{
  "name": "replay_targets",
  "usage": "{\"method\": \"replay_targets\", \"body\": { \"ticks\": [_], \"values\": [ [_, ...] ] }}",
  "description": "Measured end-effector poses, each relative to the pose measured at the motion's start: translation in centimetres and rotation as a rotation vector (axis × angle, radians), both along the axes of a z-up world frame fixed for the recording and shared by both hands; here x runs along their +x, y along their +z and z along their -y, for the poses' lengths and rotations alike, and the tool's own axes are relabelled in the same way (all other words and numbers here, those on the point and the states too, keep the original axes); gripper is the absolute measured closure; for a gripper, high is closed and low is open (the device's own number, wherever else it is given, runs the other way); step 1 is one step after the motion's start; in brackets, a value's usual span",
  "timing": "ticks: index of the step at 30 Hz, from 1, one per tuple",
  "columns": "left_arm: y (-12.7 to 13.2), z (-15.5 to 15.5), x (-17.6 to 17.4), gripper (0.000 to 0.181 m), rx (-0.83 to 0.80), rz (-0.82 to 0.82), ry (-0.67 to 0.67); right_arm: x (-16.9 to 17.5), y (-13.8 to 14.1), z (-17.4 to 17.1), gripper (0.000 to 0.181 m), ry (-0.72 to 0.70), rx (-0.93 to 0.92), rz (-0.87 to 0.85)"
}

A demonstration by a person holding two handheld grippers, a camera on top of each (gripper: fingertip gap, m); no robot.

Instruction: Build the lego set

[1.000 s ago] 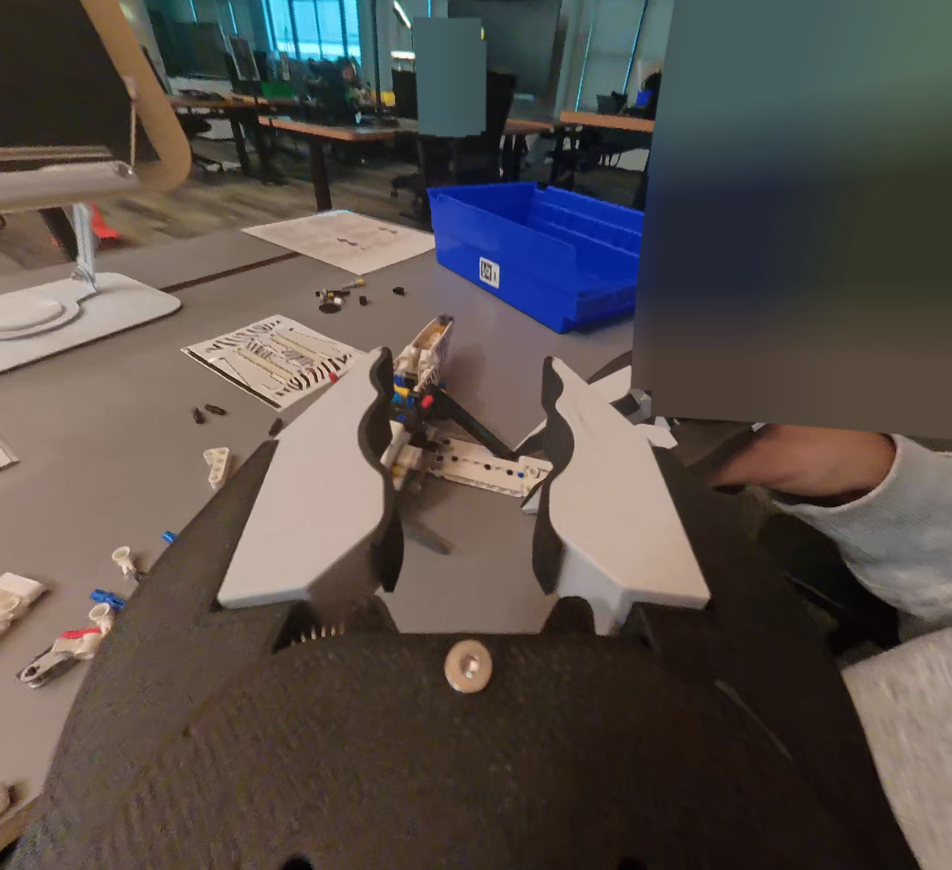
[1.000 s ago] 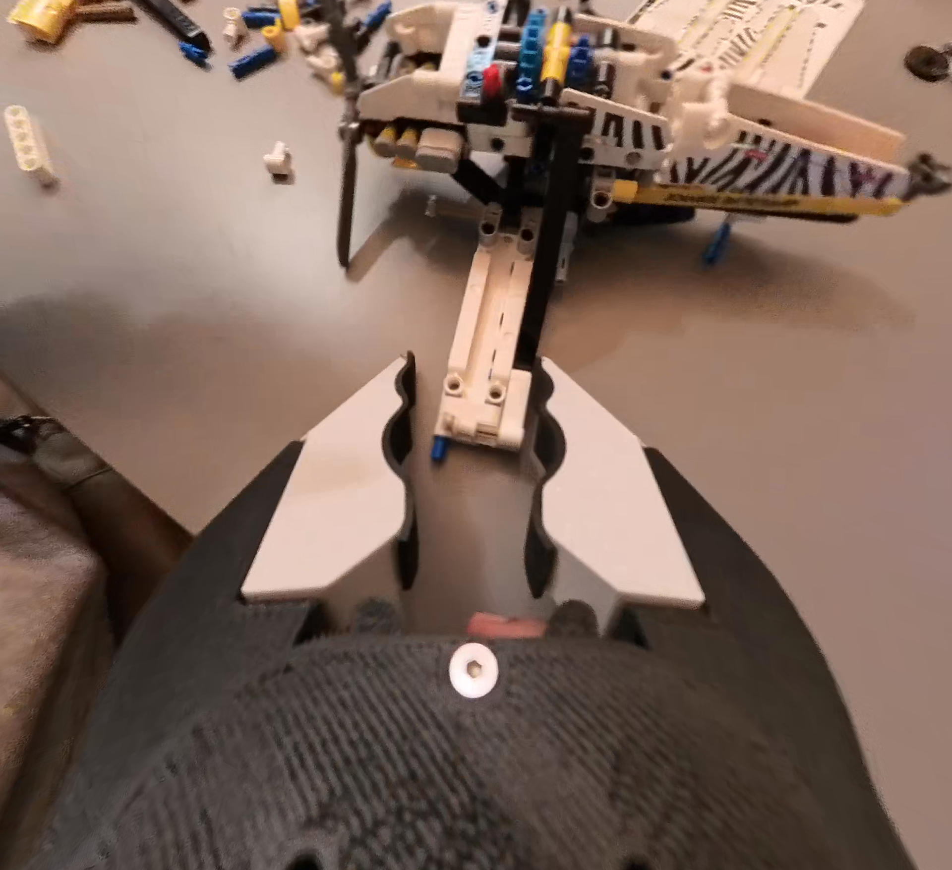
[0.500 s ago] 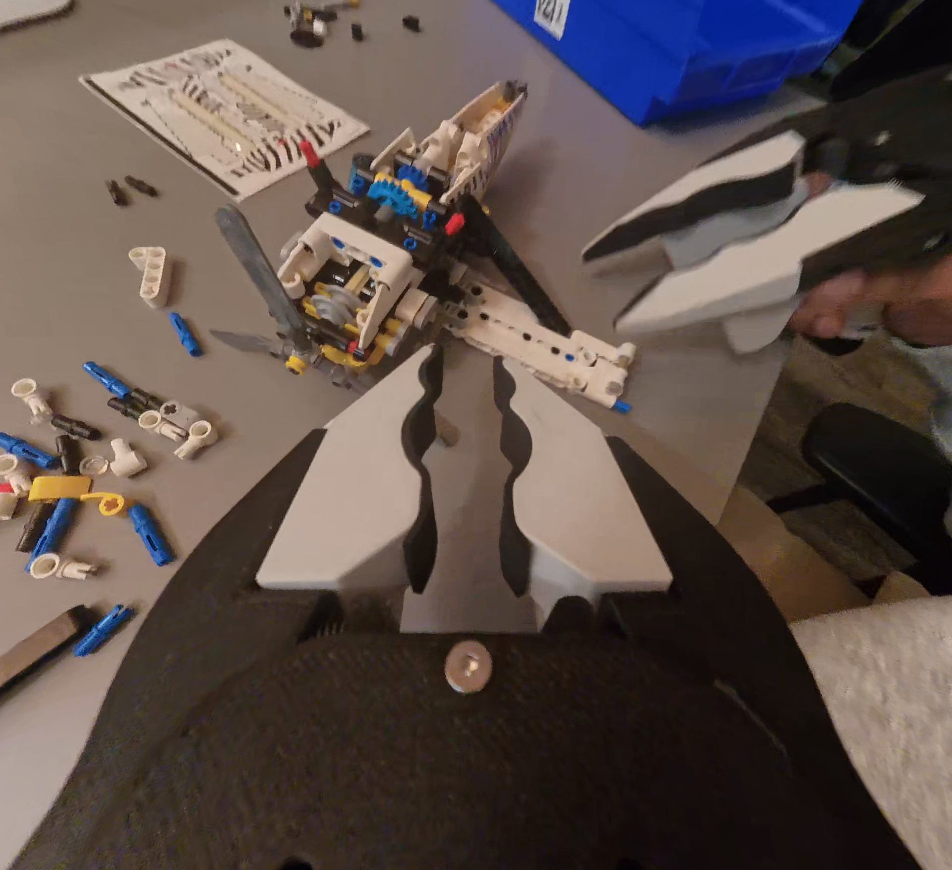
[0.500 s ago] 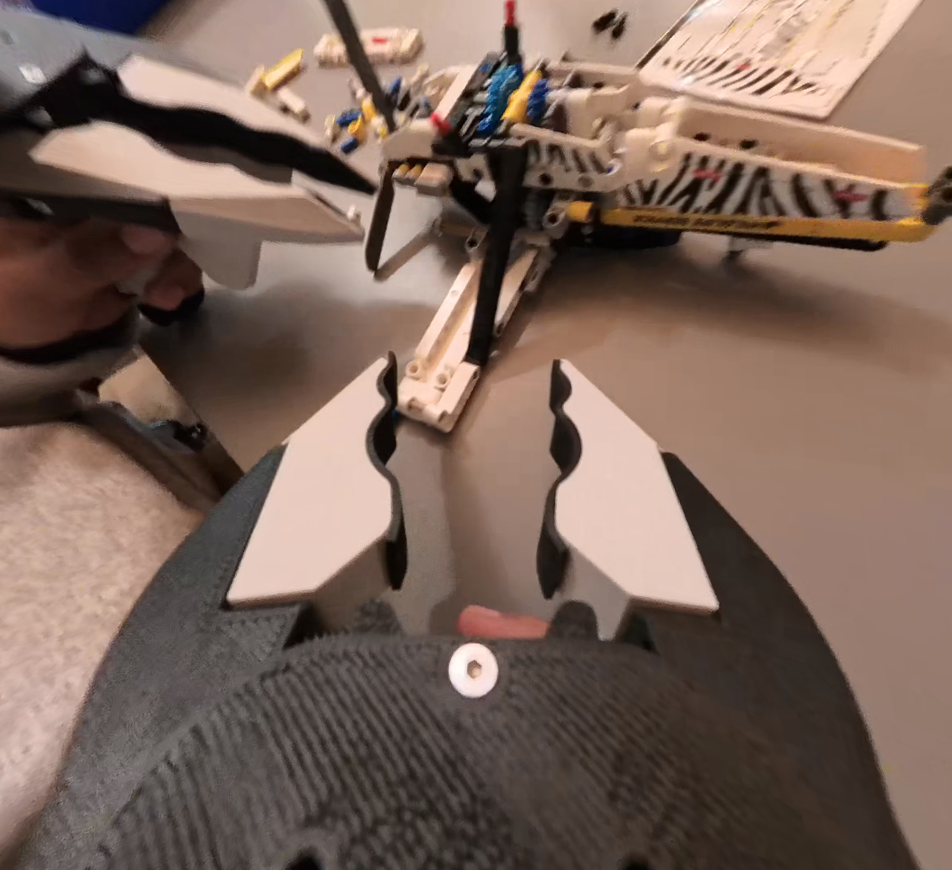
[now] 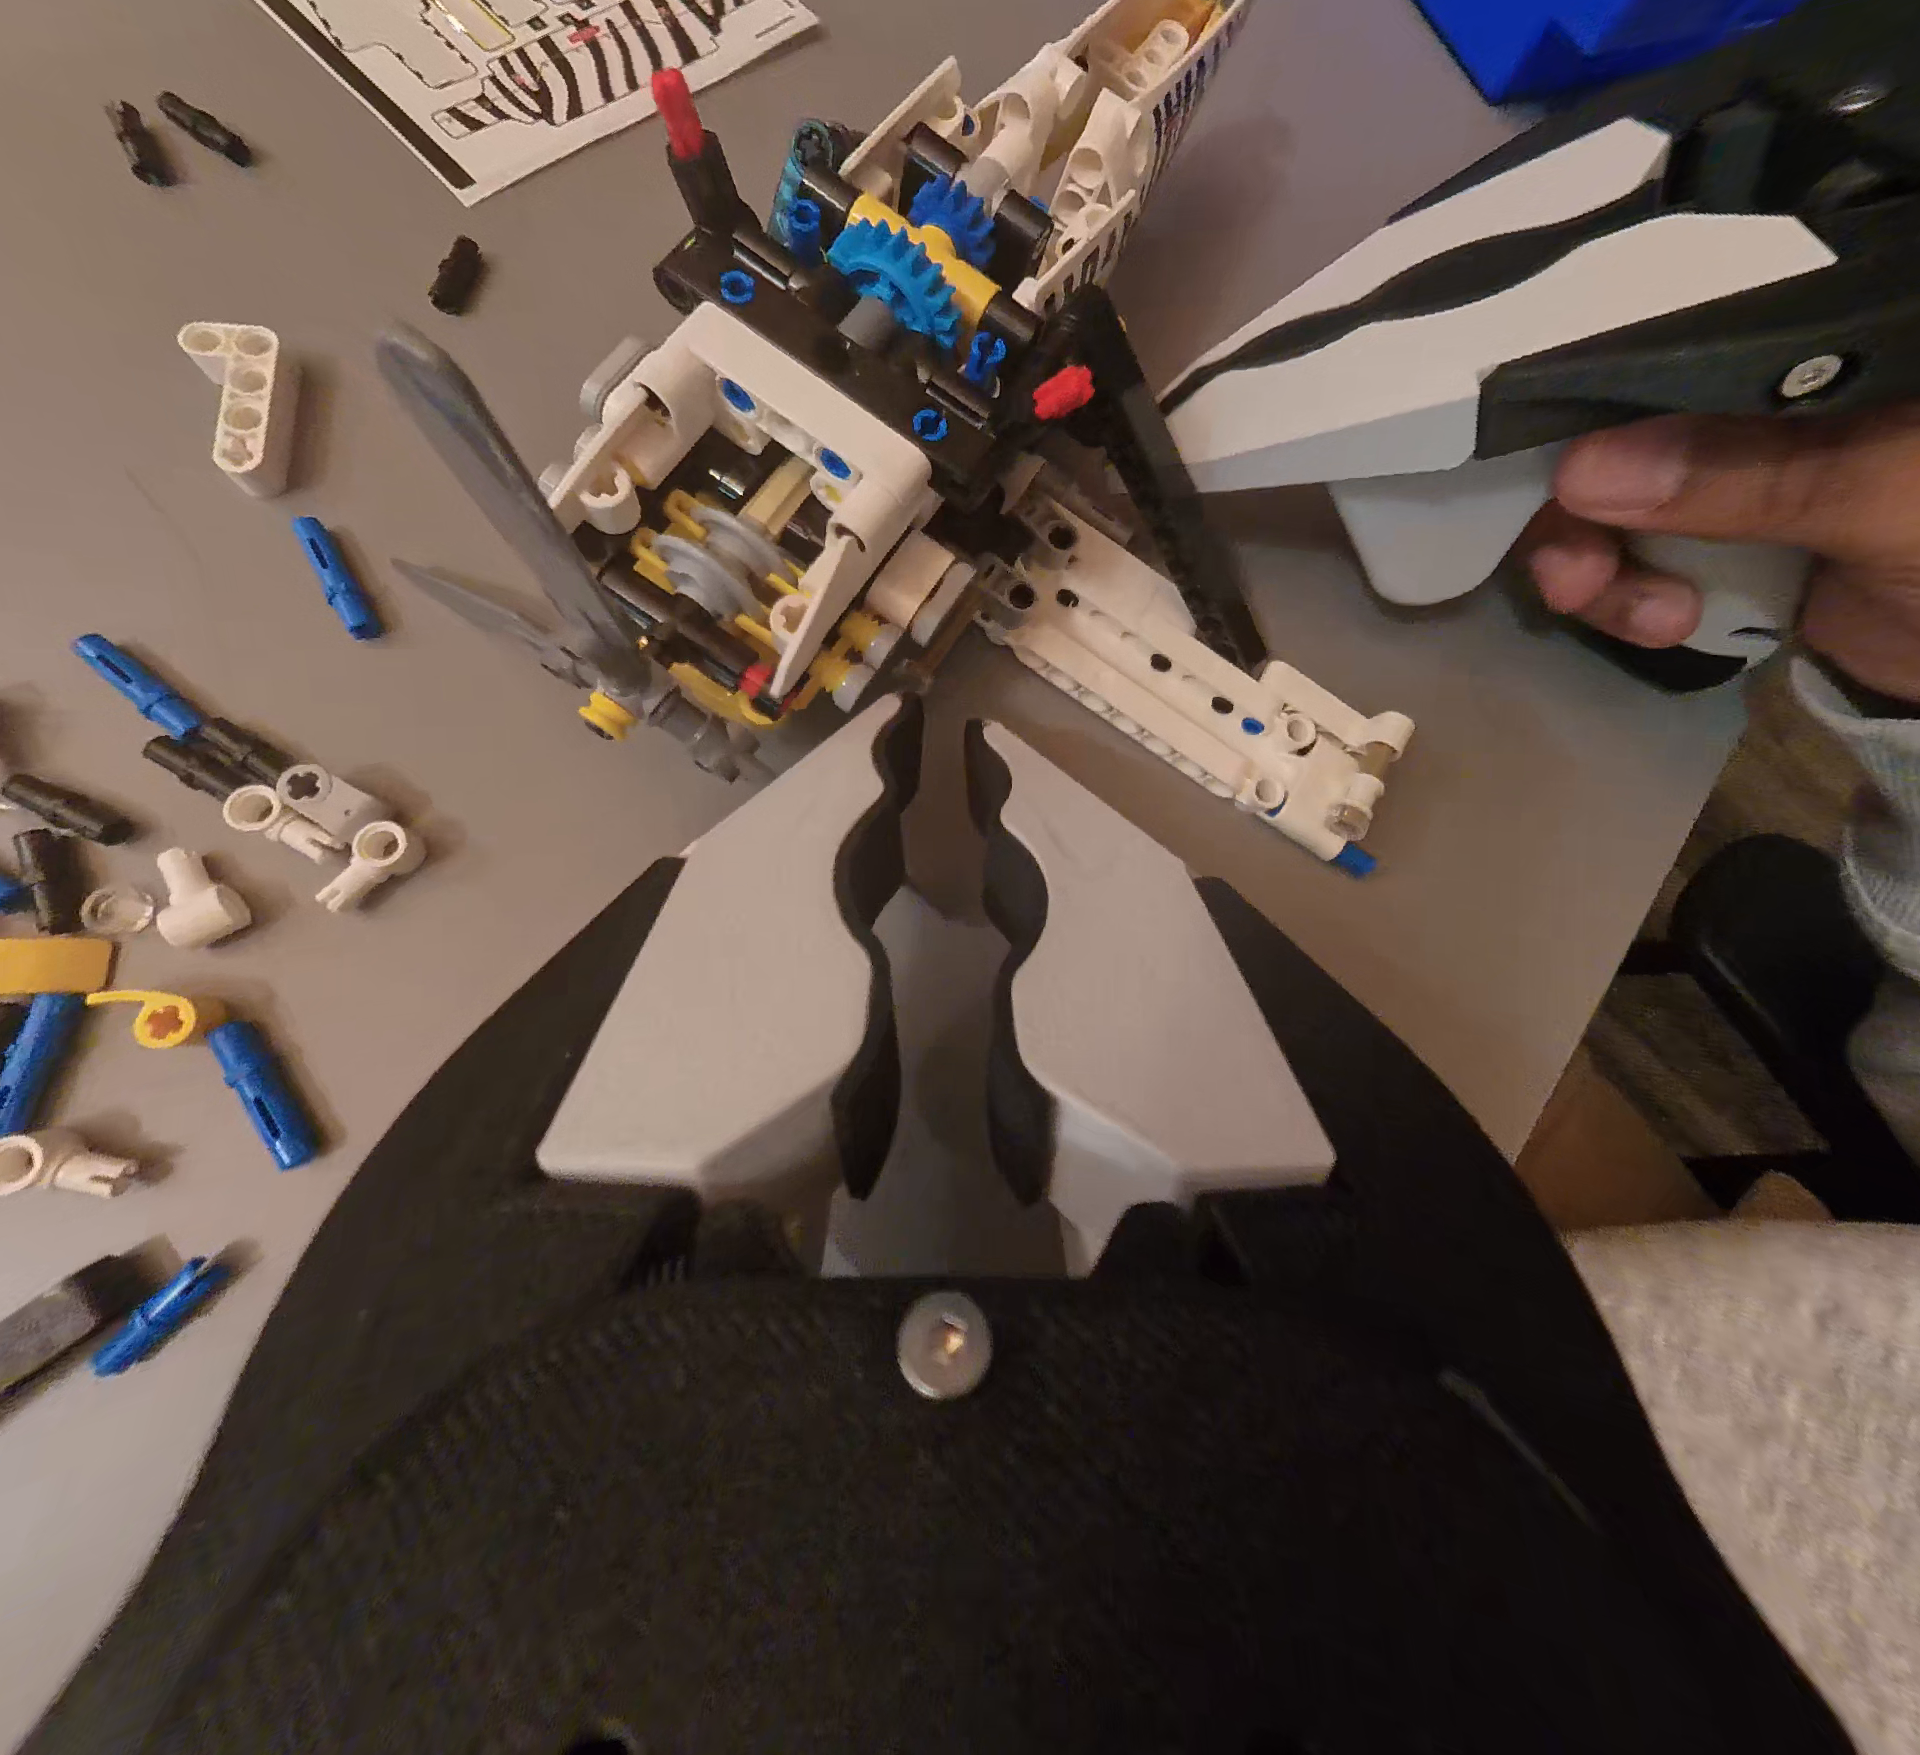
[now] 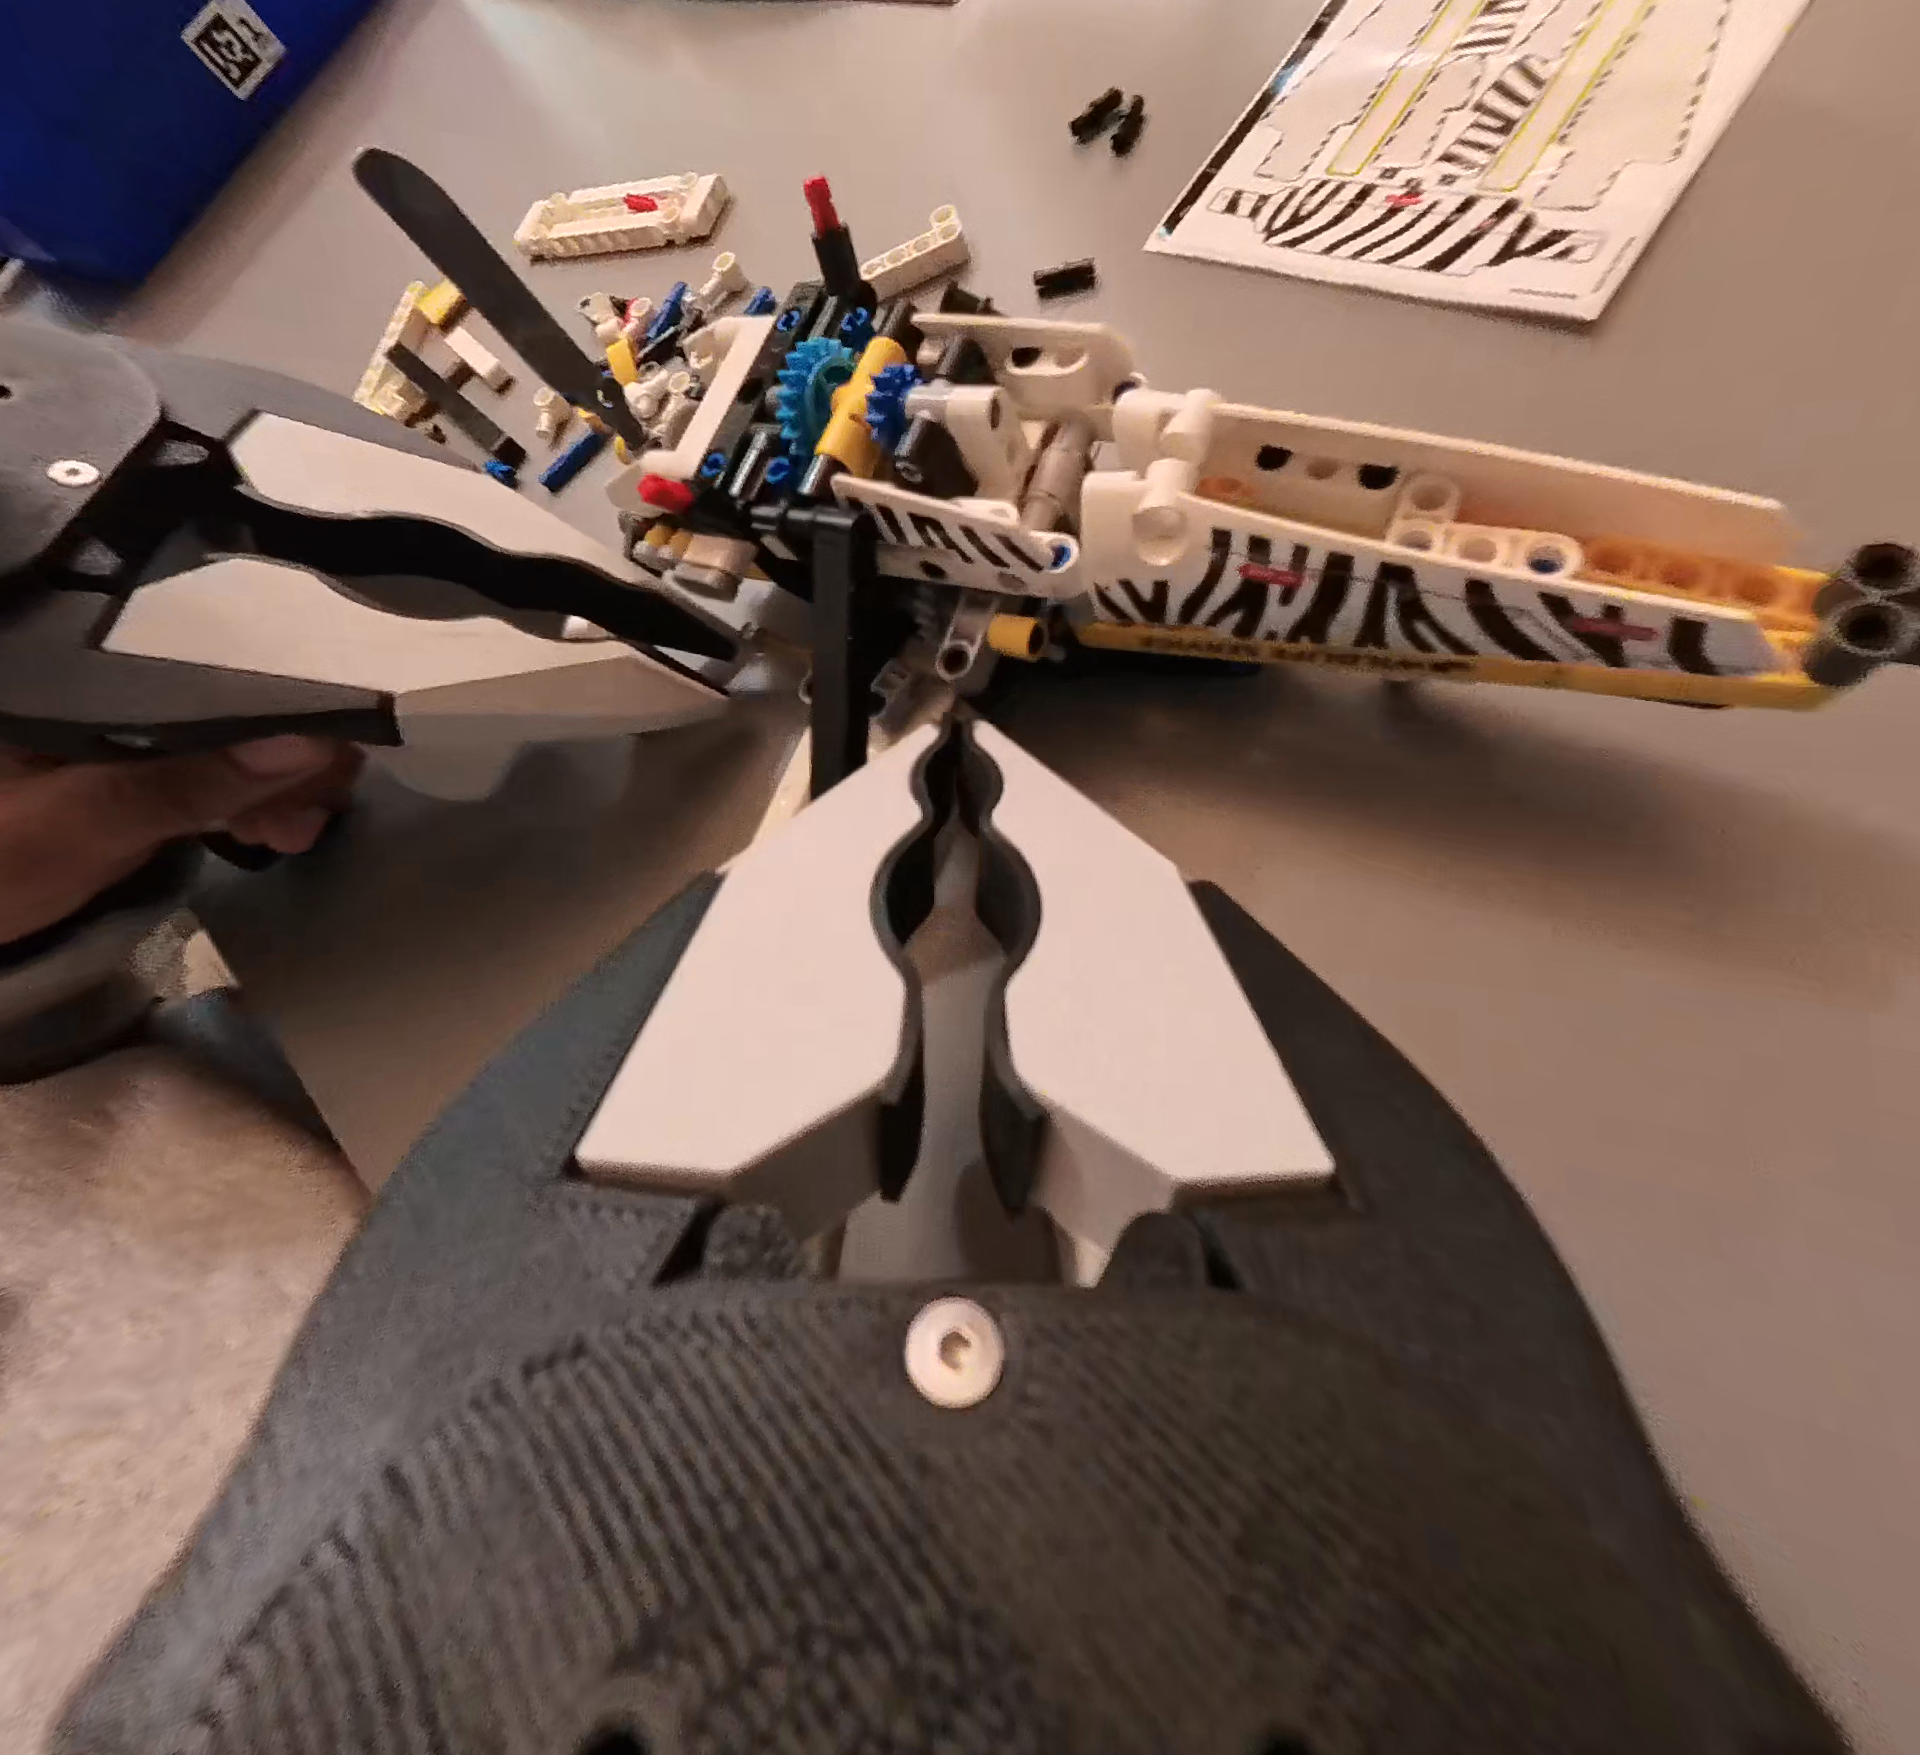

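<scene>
1. The lego plane (image 5: 862,458) ahead of both grippers is smooth, glossy plastic.
2. The left gripper (image 5: 940,718) has matt grey fingers (image 5: 769,957) and a rough, grainy black body.
3. The table (image 6: 1455,926) under it is matt grey.
4. The sticker sheet (image 6: 1538,74) beyond is slightly shiny paper.
5. The bin (image 6: 135,32) is glossy blue plastic.

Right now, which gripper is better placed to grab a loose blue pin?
Left, probably. Loose blue pins lie beside the left gripper; the right gripper is across the model, by its black strut.
</scene>
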State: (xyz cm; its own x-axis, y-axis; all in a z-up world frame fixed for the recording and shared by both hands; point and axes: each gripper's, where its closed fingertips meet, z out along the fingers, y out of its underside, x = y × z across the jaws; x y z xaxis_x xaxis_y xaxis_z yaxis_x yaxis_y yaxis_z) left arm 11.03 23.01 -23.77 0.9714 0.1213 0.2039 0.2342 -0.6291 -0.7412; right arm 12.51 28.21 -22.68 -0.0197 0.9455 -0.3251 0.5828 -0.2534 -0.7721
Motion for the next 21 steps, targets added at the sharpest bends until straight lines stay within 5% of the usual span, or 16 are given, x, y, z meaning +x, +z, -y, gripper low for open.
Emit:
{"method": "replay_targets", "body": {
  "ticks": [5,11,21],
  "values": [
    [-0.1,-0.3,-0.3,0.174,-0.006,0.015,-0.002,-0.7,0.1,0.4,0.181,-0.058,-0.164,-0.008],
    [0.0,-0.3,-0.2,0.175,0.007,0.06,-0.016,-0.8,0.1,0.2,0.181,-0.195,-0.586,-0.035],
    [0.1,-0.3,-0.5,0.176,0.03,0.15,-0.002,-1.3,-0.5,-0.1,0.181,-0.294,-0.683,-0.027]
  ]
}}
